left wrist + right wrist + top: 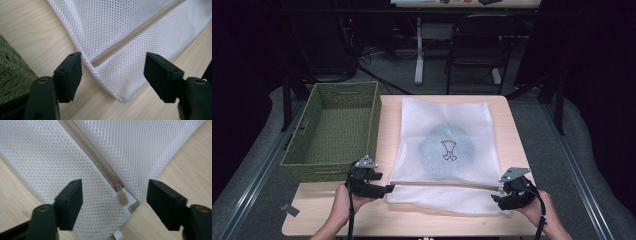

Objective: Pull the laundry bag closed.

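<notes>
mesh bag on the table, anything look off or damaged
Nothing stands out. The mesh bag lies flat, its zipper run to the end with the pull at the right corner, mesh unbroken. The basket sits upright beside it.

A mesh bag [445, 150] lies flat on the tabletop [387, 220]. A basket [332, 131] sits just left of it. A zipper [442, 184] runs across the bag's near end. The left tongs [388, 189] are at the zipper's left end, the right tongs [497, 198] at its right end, by the zipper pull [122, 197].
</notes>
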### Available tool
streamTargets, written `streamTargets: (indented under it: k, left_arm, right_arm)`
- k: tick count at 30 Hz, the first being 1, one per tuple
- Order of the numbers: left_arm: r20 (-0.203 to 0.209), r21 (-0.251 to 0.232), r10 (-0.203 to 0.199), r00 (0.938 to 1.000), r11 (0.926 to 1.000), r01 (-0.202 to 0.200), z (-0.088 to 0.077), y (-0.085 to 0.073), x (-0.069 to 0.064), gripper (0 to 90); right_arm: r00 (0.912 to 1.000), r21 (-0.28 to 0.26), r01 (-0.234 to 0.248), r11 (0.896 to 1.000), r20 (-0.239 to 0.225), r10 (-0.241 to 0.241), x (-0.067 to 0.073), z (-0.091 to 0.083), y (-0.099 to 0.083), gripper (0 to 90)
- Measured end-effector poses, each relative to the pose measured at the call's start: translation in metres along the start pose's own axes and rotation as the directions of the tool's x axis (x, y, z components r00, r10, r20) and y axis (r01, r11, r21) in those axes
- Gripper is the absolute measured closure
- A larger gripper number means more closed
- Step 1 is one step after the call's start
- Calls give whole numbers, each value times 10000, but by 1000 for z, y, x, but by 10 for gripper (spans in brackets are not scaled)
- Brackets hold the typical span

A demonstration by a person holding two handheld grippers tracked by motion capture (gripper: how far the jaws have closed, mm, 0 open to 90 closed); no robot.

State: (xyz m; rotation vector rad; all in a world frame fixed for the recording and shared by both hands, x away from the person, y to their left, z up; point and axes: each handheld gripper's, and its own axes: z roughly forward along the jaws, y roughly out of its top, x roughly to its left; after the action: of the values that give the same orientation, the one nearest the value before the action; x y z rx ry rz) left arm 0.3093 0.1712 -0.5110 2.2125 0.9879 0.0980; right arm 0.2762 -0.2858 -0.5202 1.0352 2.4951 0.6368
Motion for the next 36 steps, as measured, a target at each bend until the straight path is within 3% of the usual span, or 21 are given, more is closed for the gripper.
streamTargets:
  k: [4, 5, 9, 12, 17, 18, 21, 27, 31, 32, 33, 36]
  left_arm:
    - [-117, -267, 192, 9997, 9995, -196, -11, 2, -8, 234]
    - [-210, -345, 242, 9995, 9991, -249, -14, 1, -10, 200]
    - [-433, -437, 549, 9976, 9974, -568, -32, -3, -16, 184]
    - [-660, -556, 577, 9961, 9966, -614, -44, -10, -16, 172]
    - [-910, -727, 369, 9952, 9964, -436, -63, -24, -14, 160]
    - [-931, -721, 341, 9951, 9966, -409, -67, -27, -13, 159]
    - [-1323, -731, 349, 9906, 9963, -449, -77, -37, -11, 154]
    - [-1798, -952, -216, 9835, 9954, 45, -91, -67, -4, 147]
    - [-1876, -1089, -472, 9811, 9937, 270, -95, -81, -3, 135]
    - [-1824, -1158, -586, 9815, 9926, 378, -95, -83, -3, 136]
    - [-1744, -1149, -604, 9828, 9926, 407, -94, -84, -2, 136]
    - [-1689, -1153, -489, 9844, 9929, 296, -92, -82, -1, 134]
  right_arm:
    - [9994, -330, -257, 9991, -231, 250, 3, -8, 5, 174]
    - [9992, -657, -376, 9971, -140, 367, 6, -16, 8, 147]
    - [9980, -1110, -630, 9918, -157, 617, 11, -27, 9, 106]
    - [9962, -1592, -868, 9834, -98, 864, 17, -38, 8, 65]
    - [9903, -2312, -1156, 9660, 484, 1301, 23, -57, 2, 10]
    - [9867, -2482, -1416, 9583, 429, 1569, 25, -62, -2, 0]
    - [9830, -2646, -1603, 9509, 447, 1781, 26, -67, -9, 0]
    - [9604, -2813, -2488, 9268, 527, 2737, 28, -73, -31, 0]
    - [9341, -2983, -3150, 9010, 706, 3500, 29, -77, -47, 0]
    - [9253, -3132, -3384, 8874, 607, 3743, 29, -78, -52, 0]
    - [9204, -3211, -3469, 8812, 640, 3857, 29, -78, -54, 0]
    - [9125, -3291, -3611, 8725, 683, 4034, 28, -80, -56, 0]
